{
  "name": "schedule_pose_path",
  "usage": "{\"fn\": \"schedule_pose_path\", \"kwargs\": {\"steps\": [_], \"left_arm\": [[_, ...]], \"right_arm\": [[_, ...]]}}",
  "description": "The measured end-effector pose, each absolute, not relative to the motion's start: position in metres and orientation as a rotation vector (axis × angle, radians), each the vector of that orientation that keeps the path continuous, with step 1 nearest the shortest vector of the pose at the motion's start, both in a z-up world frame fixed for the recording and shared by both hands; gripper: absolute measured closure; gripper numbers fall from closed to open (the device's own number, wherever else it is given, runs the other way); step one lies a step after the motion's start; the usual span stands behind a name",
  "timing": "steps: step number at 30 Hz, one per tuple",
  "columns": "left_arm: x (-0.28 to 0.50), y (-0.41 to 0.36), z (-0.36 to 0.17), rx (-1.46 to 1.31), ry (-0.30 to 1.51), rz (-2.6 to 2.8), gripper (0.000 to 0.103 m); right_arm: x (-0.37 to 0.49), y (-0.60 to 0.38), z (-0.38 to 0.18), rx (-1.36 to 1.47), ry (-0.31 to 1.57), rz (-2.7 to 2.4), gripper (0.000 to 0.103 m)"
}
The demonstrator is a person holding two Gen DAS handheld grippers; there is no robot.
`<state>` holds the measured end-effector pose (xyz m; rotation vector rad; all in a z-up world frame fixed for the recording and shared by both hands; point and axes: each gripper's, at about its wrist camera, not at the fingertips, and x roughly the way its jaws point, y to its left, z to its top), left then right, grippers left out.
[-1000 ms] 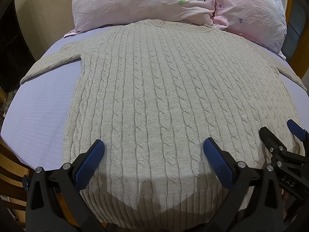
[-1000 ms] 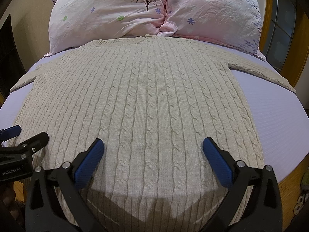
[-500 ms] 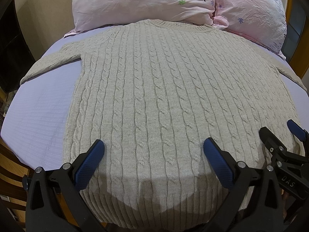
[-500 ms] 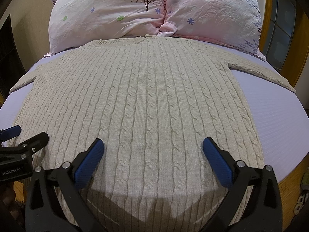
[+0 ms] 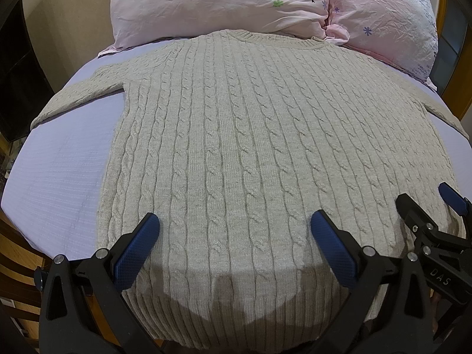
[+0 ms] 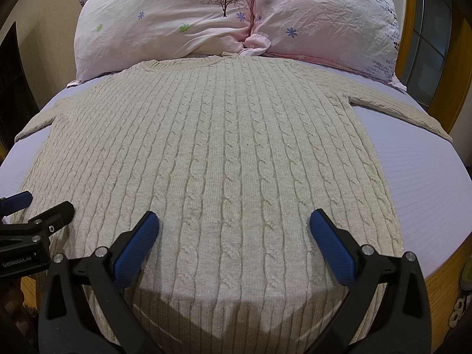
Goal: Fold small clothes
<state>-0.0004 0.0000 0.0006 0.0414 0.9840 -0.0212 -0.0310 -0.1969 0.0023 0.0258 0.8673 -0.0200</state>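
Note:
A beige cable-knit sweater (image 5: 236, 147) lies flat on the lavender bed sheet (image 5: 59, 177), neck toward the pillows, both sleeves spread out sideways. It also fills the right wrist view (image 6: 224, 162). My left gripper (image 5: 234, 233) is open and empty, hovering above the hem's left half. My right gripper (image 6: 233, 230) is open and empty above the hem's right half. The right gripper also shows at the right edge of the left wrist view (image 5: 424, 203), and the left gripper at the left edge of the right wrist view (image 6: 38, 203).
Two pink flowered pillows (image 6: 183, 20) (image 6: 330, 20) lie at the head of the bed. A wooden bed frame (image 6: 442, 289) shows at the lower right, and a wooden headboard post (image 6: 460, 59) at the far right. Bare sheet (image 6: 427, 171) flanks the sweater.

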Motion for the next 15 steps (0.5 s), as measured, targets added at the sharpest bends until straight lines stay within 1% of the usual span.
{"fn": "schedule_pose_path", "kwargs": {"steps": [5, 9, 11, 13, 15], "left_arm": [[-0.001, 0.0, 0.001, 0.042, 0.976, -0.022, 0.001], [-0.011, -0.001, -0.002, 0.053, 0.91, -0.033, 0.001], [-0.017, 0.0, 0.001, 0.056, 0.9, -0.043, 0.001], [-0.017, 0.003, 0.003, 0.056, 0.883, -0.066, 0.001], [-0.015, 0.008, 0.006, 0.051, 0.854, -0.079, 0.001]], "right_arm": [[-0.028, -0.196, 0.001, 0.017, 0.87, -0.013, 0.002], [-0.02, -0.213, 0.007, 0.025, 0.871, 0.077, 0.002], [-0.018, -0.242, 0.02, 0.122, 0.828, 0.094, 0.002], [-0.013, -0.303, 0.042, 0.279, 0.732, 0.027, 0.002], [-0.003, -0.366, 0.055, 0.417, 0.687, -0.088, 0.002]]}}
